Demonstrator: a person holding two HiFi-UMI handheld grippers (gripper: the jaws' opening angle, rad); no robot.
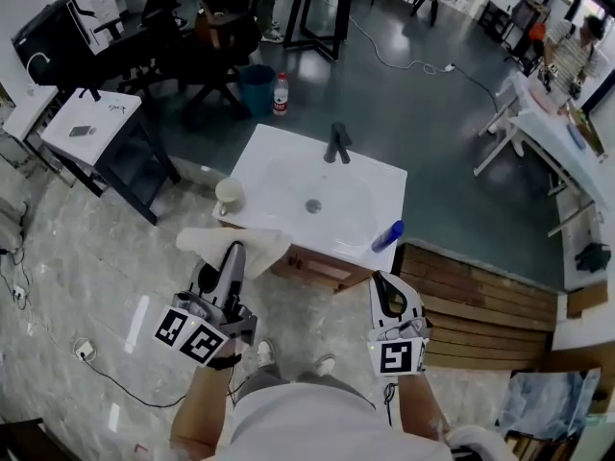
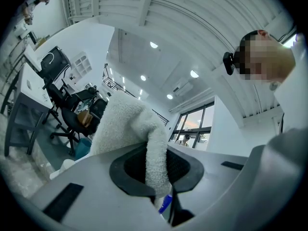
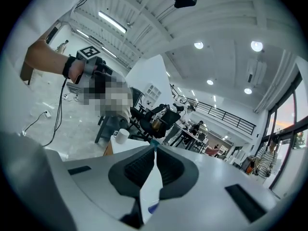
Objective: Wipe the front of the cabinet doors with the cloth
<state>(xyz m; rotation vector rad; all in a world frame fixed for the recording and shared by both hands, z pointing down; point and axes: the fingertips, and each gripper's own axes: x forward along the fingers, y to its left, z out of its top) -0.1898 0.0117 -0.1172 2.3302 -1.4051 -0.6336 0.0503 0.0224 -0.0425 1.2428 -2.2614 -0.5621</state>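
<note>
White terry cloth point(image 1: 207, 241) hangs pinched in the left tongs point(image 1: 234, 253), over the front left edge of the worktop point(image 1: 384, 176) and just above the wooden cabinet doors point(image 1: 317, 269), which it does not appear to touch yet. Only a narrow fold sits between the pads; most of the fabric flops loose beyond them. The right tongs point(image 1: 384, 284) hover pressed together and empty at the cabinet's right front corner, near a blue bottle point(image 1: 388, 235). A cup point(image 1: 229, 197) stands close behind the cloth, at the worktop's left edge. Wiping looks about to begin. The likely trouble: dragged against a door, the thin fold could pull free and drop to the floor. On an upward stroke the loose end could also catch the cup and tip it.
</note>
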